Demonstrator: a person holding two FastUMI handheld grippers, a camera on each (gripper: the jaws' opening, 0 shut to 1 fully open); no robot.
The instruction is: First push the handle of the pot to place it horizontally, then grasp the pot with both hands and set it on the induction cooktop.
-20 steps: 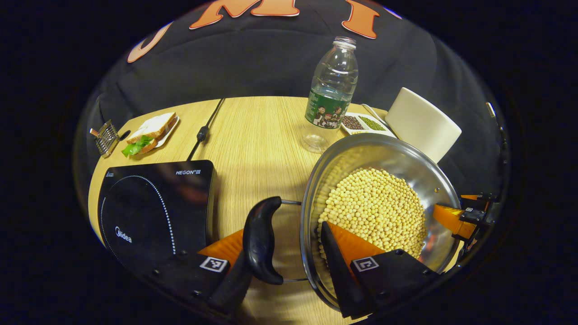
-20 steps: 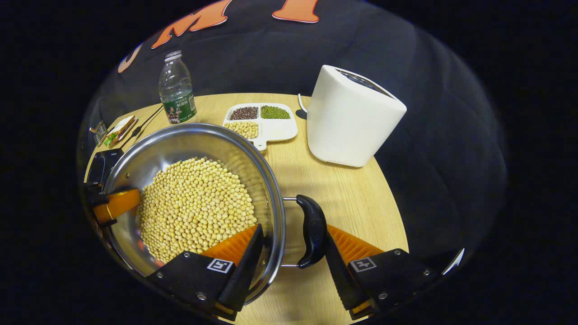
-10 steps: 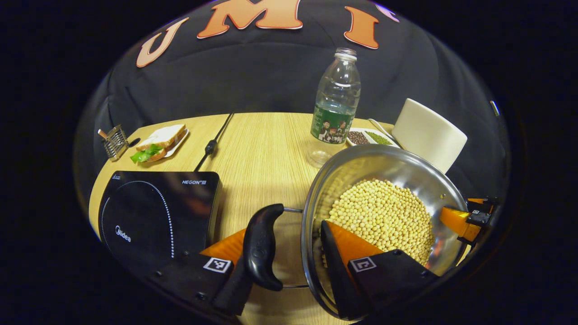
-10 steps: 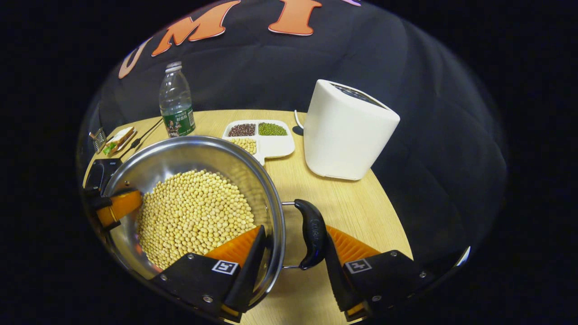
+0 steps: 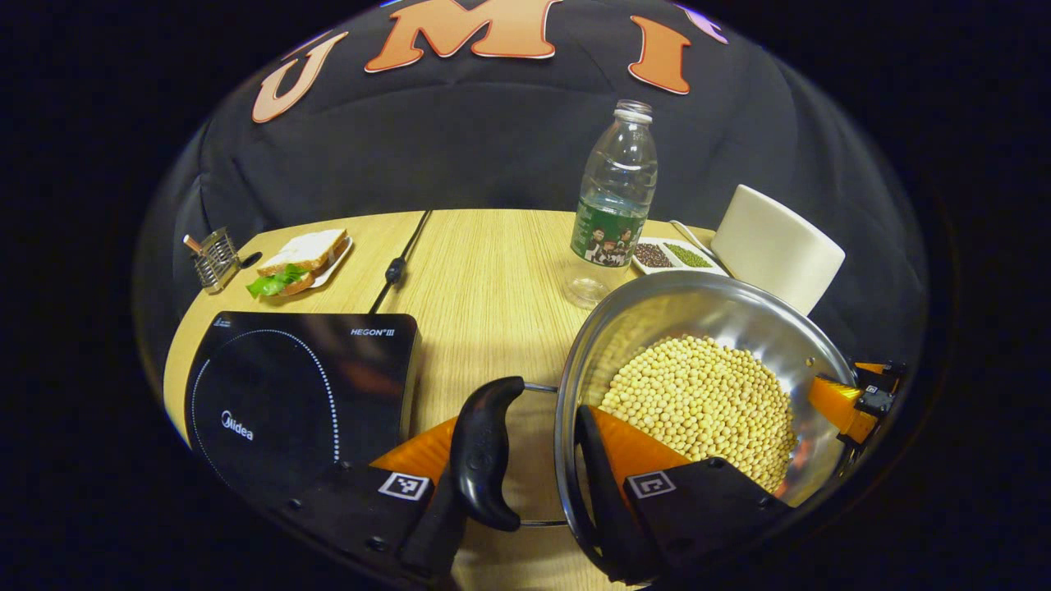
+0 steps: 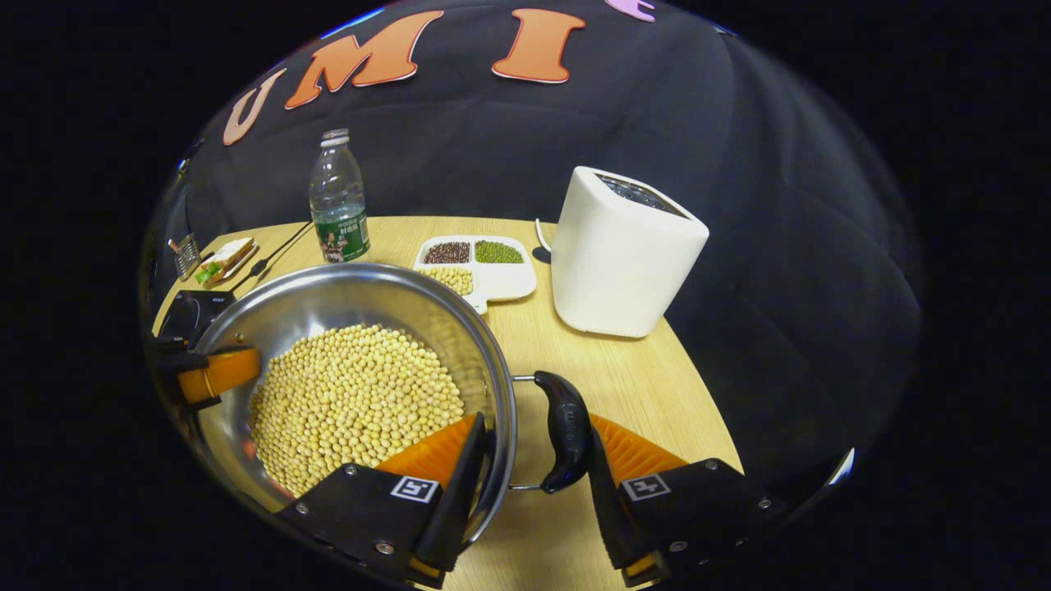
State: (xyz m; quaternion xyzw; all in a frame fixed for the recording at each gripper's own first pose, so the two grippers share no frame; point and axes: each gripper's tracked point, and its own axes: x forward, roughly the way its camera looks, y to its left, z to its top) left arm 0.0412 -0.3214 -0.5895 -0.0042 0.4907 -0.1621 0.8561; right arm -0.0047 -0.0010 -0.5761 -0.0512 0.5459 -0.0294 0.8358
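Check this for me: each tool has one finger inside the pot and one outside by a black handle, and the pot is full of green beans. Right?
Not quite. The pot holds yellow soybeans, not green ones, as the right gripper view shows. The rest stands: the left tool and the right tool each have one finger inside the rim and one outside by a black handle.

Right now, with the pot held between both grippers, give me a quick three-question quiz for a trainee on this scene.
1. True or false: the pot already sits on the induction cooktop.
2. What fills the pot? A) water B) pale yellow beans C) sliced bread
3. Fill in: in the right gripper view, the divided tray lies between the water bottle and the white ______.

Key: 1 false, it is beside the cooktop, with one finger of the left gripper and of the right gripper inside its rim, the other outside each side handle. 2 B. 3 appliance.
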